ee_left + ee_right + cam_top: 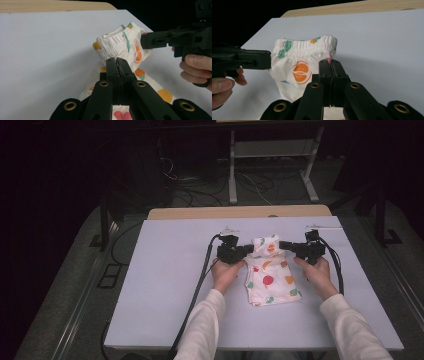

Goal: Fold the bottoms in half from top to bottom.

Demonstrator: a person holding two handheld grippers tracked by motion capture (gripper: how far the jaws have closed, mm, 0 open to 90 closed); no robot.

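A small white garment printed with coloured fruit (270, 279) lies on the white table, its elastic waistband end lifted and folded over toward the front. My left gripper (248, 250) is shut on the left side of that raised end, and my right gripper (281, 245) is shut on its right side. In the left gripper view the jaws (117, 60) pinch the cloth just below the gathered waistband (113, 41). Seen from the right gripper view, the jaws (329, 62) clamp the fabric edge beside an orange-slice print (300, 72).
The white table top (165, 285) stretches wide to the left and in front of the garment. A wooden edge (240, 212) runs along its far side. Cables (200, 285) trail from both grippers toward the near edge. A metal stand (272, 165) is on the dark floor beyond.
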